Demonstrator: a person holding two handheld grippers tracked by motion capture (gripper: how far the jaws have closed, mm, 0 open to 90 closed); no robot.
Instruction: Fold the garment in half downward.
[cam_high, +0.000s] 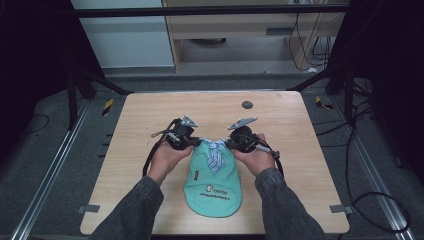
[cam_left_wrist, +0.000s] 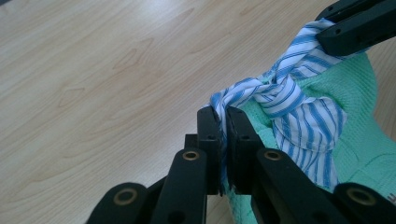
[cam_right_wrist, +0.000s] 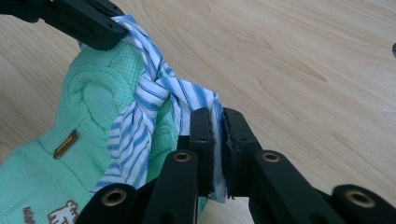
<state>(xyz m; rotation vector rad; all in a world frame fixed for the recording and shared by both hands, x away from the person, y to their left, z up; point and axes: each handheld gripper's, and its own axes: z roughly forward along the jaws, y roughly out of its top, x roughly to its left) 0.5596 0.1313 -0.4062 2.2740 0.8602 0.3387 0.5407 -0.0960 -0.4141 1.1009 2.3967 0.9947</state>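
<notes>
Matt pale wood table, green waffle-knit cloth garment, smooth striped cotton collar

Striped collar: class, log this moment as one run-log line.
striped collar: knotted, on green garment | left gripper: shut on collar end | right gripper: shut on other end | table: wooden

we see the garment lying on the table, just behind our left gripper and right gripper. its tie runs between them, each jaw pair clamping one end.
</notes>
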